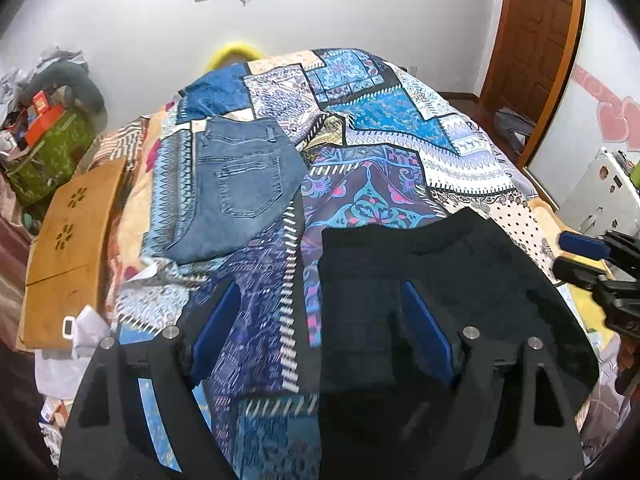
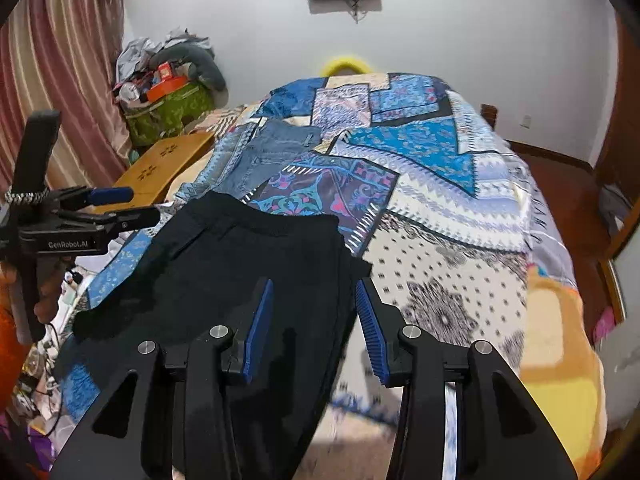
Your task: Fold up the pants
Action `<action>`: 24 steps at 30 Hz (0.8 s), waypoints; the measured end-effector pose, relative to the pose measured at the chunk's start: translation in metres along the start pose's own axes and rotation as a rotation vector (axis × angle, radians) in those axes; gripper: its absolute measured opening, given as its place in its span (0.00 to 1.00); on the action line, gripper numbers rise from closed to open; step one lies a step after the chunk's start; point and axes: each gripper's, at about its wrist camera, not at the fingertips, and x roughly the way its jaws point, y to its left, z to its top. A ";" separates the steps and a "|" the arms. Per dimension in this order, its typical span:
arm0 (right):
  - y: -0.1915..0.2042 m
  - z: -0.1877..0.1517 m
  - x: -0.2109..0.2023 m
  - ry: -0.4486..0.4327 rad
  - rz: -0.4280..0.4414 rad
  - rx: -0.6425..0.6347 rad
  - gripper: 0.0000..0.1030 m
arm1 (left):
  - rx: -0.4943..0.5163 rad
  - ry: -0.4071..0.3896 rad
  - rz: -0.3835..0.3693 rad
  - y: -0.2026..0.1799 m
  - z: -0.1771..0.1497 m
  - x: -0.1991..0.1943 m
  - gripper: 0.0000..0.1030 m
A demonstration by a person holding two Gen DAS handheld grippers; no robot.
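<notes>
Black pants folded on the patterned bed, both claws spread apart above them.

The black pants (image 1: 432, 280) lie under the left gripper (image 1: 320, 332), jaws wide and empty, and the right gripper (image 2: 314, 320), jaws partly apart, empty. Folded jeans (image 1: 240, 188) lie far left; bare bedspread (image 2: 460, 208) stretches right and far.

Black pants (image 2: 240, 256); blue denim jeans (image 1: 240, 188); blue patchwork bedspread (image 1: 380, 120).

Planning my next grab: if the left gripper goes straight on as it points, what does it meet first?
Probably the patterned blue patchwork bedspread, just left of the folded black pants; depth is unclear.
</notes>
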 end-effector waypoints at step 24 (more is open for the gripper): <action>-0.009 0.020 0.072 0.125 0.011 -0.094 0.22 | 0.000 0.065 0.037 0.008 0.013 0.065 0.61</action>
